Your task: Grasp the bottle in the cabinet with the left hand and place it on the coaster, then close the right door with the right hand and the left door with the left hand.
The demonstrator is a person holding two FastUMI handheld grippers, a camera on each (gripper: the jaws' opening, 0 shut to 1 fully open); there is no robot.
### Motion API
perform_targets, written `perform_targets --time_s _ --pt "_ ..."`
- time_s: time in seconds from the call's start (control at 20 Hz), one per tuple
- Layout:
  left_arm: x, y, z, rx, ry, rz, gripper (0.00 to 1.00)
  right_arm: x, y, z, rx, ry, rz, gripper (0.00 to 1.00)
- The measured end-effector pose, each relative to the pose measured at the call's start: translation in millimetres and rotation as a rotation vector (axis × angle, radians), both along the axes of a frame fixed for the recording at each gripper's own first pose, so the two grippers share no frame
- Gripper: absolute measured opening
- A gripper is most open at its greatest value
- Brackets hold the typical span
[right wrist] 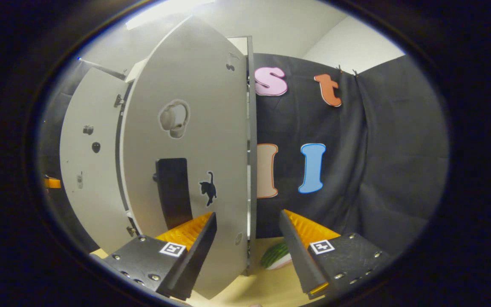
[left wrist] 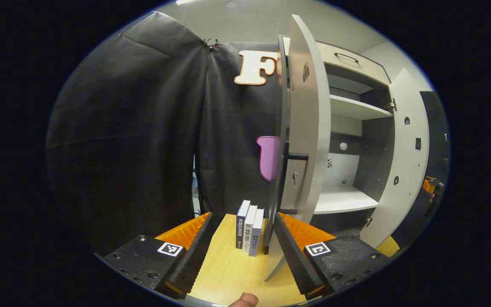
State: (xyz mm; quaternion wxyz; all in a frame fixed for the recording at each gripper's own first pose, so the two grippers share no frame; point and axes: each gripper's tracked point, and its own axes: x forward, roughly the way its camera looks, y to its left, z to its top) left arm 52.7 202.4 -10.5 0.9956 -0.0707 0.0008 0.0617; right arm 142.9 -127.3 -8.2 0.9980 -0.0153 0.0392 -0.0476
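The grey cabinet (left wrist: 348,108) stands with both doors swung out and its pale shelves bare where I see them. The left door (left wrist: 307,128), with a black handle (left wrist: 298,156), hangs just ahead in the left gripper view. My left gripper (left wrist: 243,215) is open, and the door's lower corner sits by its right finger. In the right gripper view the right door (right wrist: 194,128) with its black handle (right wrist: 172,192) is very near. My right gripper (right wrist: 247,212) is open around that door's free edge. The left door (right wrist: 85,170) shows behind it.
Three books (left wrist: 249,228) stand upright on the wooden table (left wrist: 228,273) between my left fingers. A green and white object (right wrist: 276,256) lies on the table past the right door. The right door (left wrist: 403,170) shows at the far right. A person's fingertip (left wrist: 243,299) shows at the bottom.
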Motion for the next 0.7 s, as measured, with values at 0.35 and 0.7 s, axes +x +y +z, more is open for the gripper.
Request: perform_targets --time_s 0.35,0.7 --pt "14.5 16.9 24.2 -0.024 -0.054 0.016 0.87 13.4 40.5 9.0 0.108 -0.022 0.044 0.9" --pt "15.2 34.5 29.5 -0.012 -0.07 0.029 0.89 19.8 99.6 1.9 0.105 0.004 0.167 0.98"
